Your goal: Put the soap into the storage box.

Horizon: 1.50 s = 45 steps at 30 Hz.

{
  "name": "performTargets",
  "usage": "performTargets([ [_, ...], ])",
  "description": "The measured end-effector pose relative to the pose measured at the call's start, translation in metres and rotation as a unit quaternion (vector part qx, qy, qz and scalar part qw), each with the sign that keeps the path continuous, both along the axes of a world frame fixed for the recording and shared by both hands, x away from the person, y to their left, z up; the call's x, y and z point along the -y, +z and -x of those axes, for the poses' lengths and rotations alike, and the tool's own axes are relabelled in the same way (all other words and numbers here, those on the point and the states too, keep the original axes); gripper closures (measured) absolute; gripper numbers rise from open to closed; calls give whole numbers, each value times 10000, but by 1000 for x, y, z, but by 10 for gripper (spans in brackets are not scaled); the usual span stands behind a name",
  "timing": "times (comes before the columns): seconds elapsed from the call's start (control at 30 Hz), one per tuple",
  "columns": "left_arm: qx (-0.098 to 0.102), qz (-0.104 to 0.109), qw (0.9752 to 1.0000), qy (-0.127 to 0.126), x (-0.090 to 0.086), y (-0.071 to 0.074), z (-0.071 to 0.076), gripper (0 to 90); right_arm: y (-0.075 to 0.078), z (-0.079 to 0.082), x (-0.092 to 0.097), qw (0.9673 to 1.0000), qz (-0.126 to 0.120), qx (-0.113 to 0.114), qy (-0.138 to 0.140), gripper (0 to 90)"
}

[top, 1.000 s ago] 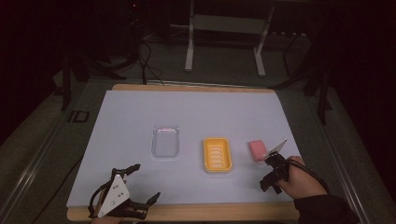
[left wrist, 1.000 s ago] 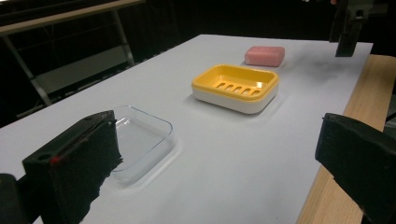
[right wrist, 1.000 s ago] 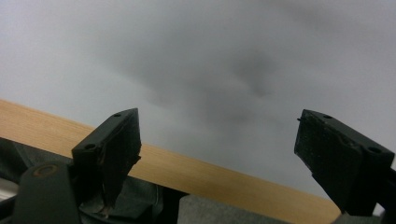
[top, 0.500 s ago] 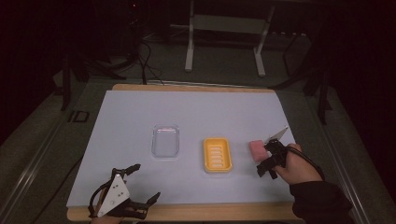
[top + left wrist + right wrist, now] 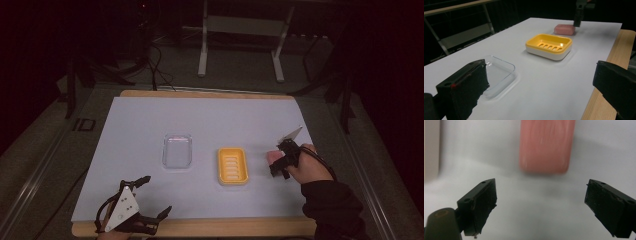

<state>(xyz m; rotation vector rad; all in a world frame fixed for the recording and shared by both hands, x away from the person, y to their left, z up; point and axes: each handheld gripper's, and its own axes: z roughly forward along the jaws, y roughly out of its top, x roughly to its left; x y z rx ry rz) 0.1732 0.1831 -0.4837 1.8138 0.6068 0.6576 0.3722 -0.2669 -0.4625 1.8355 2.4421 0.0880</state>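
I see a counter (image 5: 150, 125) under a white sheet, wooden edge bare along the near side. Beyond it, on the dark floor (image 5: 45, 165), a metal frame stand (image 5: 240, 30) and loose cables (image 5: 155, 60) trail at the left

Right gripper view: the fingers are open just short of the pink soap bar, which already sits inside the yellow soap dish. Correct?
Not quite. The fingers of the right gripper are open just short of the pink soap bar, but the bar lies on the white table cover, beside the yellow soap dish, not in it. The left gripper view shows this, with the dish empty.
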Motion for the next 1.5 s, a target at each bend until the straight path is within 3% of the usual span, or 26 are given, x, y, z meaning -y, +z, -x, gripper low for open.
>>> performTargets([
  [0.13, -6, 13, 10000, -10, 0, 0, 0, 4, 0, -10, -1, 9995, -82, 302, -17, 123],
  [0.23, -11, 5, 10000, -20, 0, 0, 0, 4, -2, -16, -2, 9995, 27, 323, -6, 132],
  [0.63, -11, 1, 10000, -30, 1, -1, 0, 4, -18, -36, -9, 9996, -50, 260, 20, 133],
  [0.77, -27, -13, 10000, -35, 1, -1, -1, 4, -27, -42, -11, 9997, 35, 191, 139, 146],
  [1.0, -33, -23, 10000, -36, 1, -1, -1, 4, -34, -45, -14, 9999, 101, 90, 43, 153],
  [1.03, -35, -20, 10000, -34, 1, -1, -1, 4, -37, -46, -16, 9998, 174, 18, 74, 178],
  [1.1, -35, -24, 10000, -34, 1, -1, -1, 4, -38, -47, -16, 9995, 277, 84, 124, 186],
  [1.13, -41, -21, 10000, -37, 1, -1, -1, 4, -38, -48, -16, 9998, 205, 68, -10, 227],
  [1.27, -46, -32, 10000, -44, 2, -2, -1, 4, -37, -49, -16, 9998, 148, 29, -106, 293],
  [1.3, -38, -35, 10000, -48, 2, -2, -1, 4, -35, -49, -16, 9996, 172, 92, -192, 366],
  [1.5, -48, -32, 10000, -32, 2, -2, -1, 4, -33, -48, -13, 9987, 19, -16, -514, 374],
])
